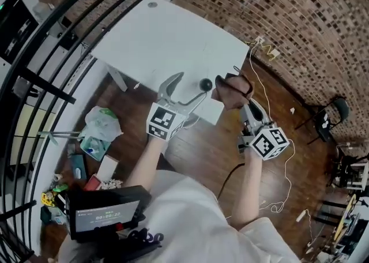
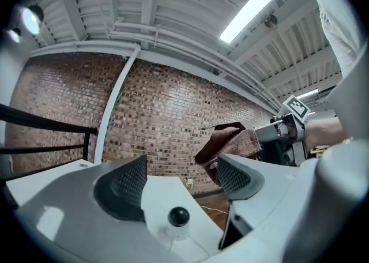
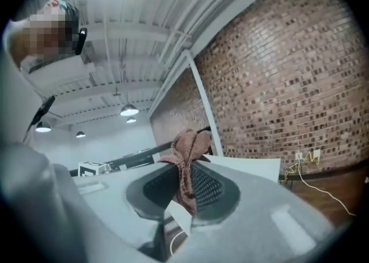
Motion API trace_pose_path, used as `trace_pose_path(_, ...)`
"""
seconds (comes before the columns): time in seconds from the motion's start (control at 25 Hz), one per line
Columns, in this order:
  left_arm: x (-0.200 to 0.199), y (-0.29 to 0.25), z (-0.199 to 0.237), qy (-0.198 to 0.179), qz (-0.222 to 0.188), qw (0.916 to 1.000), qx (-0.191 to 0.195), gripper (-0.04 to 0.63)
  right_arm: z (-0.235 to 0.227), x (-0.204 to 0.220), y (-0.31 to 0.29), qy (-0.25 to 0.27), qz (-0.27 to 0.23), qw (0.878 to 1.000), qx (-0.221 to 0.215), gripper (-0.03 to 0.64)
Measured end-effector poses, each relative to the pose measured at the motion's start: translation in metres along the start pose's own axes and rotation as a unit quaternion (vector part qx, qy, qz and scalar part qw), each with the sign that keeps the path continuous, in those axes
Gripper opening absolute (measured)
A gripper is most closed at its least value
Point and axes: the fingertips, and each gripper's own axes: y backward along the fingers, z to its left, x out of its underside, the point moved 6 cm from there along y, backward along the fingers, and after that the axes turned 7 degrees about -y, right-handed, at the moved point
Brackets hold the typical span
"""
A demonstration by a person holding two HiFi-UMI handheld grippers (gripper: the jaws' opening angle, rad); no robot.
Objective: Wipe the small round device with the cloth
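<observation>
The small round device (image 1: 206,85), a black ball on a white base, stands near the front edge of the white table (image 1: 155,37). My left gripper (image 1: 193,87) is open, and its fingertips reach to just left of the device. In the left gripper view the device (image 2: 178,220) shows low between the wide jaws of this gripper (image 2: 180,184), touching neither pad. My right gripper (image 1: 235,99) is shut on a brown cloth (image 1: 233,90), held up just right of the device. The cloth (image 3: 187,161) hangs pinched between the right gripper's (image 3: 184,186) pads. It also shows beyond the left jaw as a bunched cloth (image 2: 228,142).
A black railing (image 1: 52,42) runs along the left. Below it on the wooden floor lie a green bag (image 1: 101,126) and small boxes (image 1: 86,172). A white cable (image 1: 271,117) trails across the floor at the right, near a dark chair (image 1: 328,117). A black screen unit (image 1: 106,217) sits at my chest.
</observation>
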Motion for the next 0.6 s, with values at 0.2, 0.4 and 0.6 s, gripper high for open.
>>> trace_pose_path(0.2,-0.027,0.034,-0.098,-0.046,-0.003,0.9988,0.015,0.397,0.03,0.034,0.103,0.018,-0.055,0.998,-0.004,0.04)
trace_pose_path(0.4,-0.047,0.082,-0.22,-0.074,0.006,0.9966,0.036,0.388,0.049,0.069,0.218,0.008,-0.072,0.997,0.009,0.04)
trace_pose_path(0.6,-0.063,0.132,-0.28,-0.093,0.013,0.9951,0.033,0.388,0.069,0.089,0.277,-0.005,-0.096,0.995,0.017,0.04)
